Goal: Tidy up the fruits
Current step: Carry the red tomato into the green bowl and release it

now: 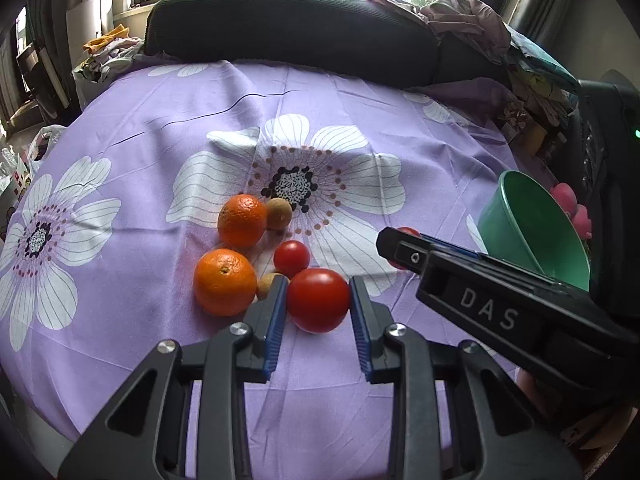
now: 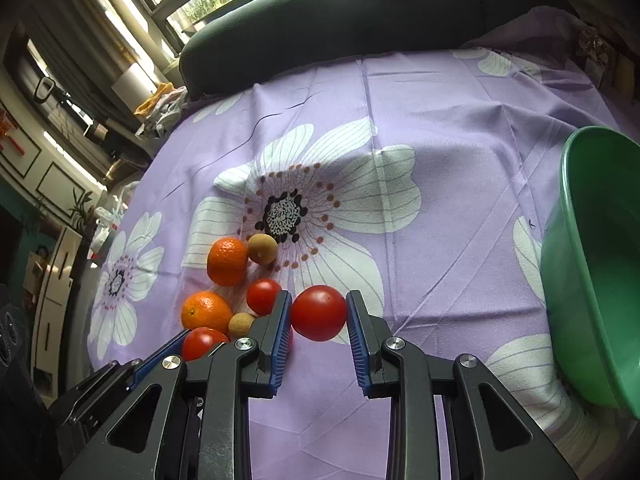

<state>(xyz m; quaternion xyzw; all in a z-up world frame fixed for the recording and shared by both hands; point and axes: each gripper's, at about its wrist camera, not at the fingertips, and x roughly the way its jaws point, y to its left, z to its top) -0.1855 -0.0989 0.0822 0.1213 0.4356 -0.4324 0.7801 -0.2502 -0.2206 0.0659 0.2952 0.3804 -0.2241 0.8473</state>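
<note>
1. The left gripper squeezes a red tomato between its blue pads.
2. The right gripper squeezes another red tomato the same way — blue pads press on both sides.
3. More fruit sits on the purple flower cloth: two oranges, a small tomato and two little brown fruits.
4. They all bunch close together, just left of the held tomatoes.
5. A green bowl stands on the cloth off to the right — well apart from the fruit pile.
6. From the left camera, something pink peeks out behind the bowl.
</note>
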